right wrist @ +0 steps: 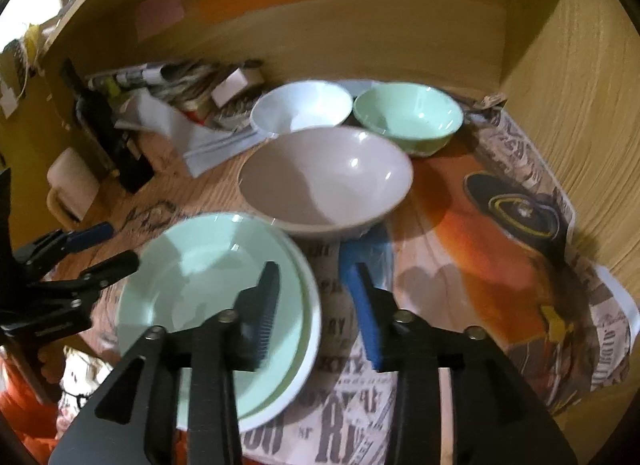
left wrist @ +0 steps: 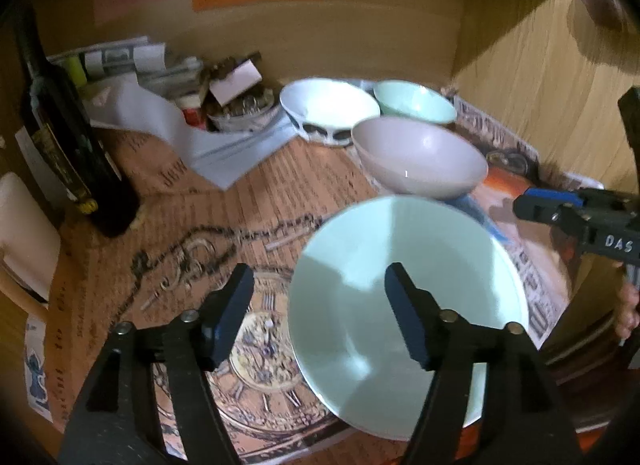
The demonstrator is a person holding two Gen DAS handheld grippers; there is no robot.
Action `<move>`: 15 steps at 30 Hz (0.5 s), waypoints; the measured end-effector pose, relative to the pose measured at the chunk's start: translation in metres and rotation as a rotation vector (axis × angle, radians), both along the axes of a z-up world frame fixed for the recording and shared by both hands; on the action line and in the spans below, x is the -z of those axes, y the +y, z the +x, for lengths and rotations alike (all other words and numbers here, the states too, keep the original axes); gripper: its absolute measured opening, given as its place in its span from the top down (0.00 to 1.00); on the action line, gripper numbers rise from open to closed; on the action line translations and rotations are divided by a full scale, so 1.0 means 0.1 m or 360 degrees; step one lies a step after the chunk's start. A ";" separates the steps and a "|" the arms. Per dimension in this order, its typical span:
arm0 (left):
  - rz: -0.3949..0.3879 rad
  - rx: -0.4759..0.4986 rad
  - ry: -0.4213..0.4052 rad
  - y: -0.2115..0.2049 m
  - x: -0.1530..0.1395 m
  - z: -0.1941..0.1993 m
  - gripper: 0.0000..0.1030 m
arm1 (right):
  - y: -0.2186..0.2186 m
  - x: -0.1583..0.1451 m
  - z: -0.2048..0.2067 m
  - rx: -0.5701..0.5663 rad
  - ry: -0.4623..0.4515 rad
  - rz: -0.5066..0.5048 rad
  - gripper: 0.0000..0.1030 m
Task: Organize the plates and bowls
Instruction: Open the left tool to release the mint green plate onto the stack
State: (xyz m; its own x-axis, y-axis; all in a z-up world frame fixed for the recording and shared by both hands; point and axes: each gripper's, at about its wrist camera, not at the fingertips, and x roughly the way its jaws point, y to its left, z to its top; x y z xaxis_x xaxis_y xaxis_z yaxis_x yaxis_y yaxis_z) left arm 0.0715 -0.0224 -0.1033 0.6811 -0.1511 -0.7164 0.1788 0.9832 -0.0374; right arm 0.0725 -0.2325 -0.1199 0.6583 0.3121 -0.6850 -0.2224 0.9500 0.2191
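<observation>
Now both grippers are hanging spread and empty over the stacked plates (right wrist: pixel 216 297).

The left gripper (left wrist: pixel 320 305) is straddling the stack's left rim, the right gripper (right wrist: pixel 316 305) its right rim; the grey bowl (right wrist: pixel 326 179) is sitting just beyond, nearer the right one. Blur is hiding how many plates lie stacked.

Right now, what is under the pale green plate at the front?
In the right wrist view, the pale green plate sits on a stack: a greener rim and then a white plate show at its right edge. How many plates lie below stays covered.
</observation>
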 end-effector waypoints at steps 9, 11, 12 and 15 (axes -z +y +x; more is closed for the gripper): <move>-0.0038 -0.0059 -0.0122 0.03 -0.31 0.25 0.17 | -0.17 -0.12 0.25 0.0112 -0.0132 0.0032 0.48; -0.0048 -0.0067 -0.0127 0.01 -0.34 0.34 0.14 | -0.22 -0.13 0.34 0.0129 -0.0147 0.0040 0.45; -0.0048 -0.0069 -0.0128 -0.01 -0.34 0.39 0.14 | -0.23 -0.13 0.37 0.0136 -0.0157 0.0044 0.43; -0.0042 -0.0055 -0.0114 -0.09 -0.35 0.56 0.14 | -0.29 -0.12 0.50 0.0175 -0.0193 0.0052 0.36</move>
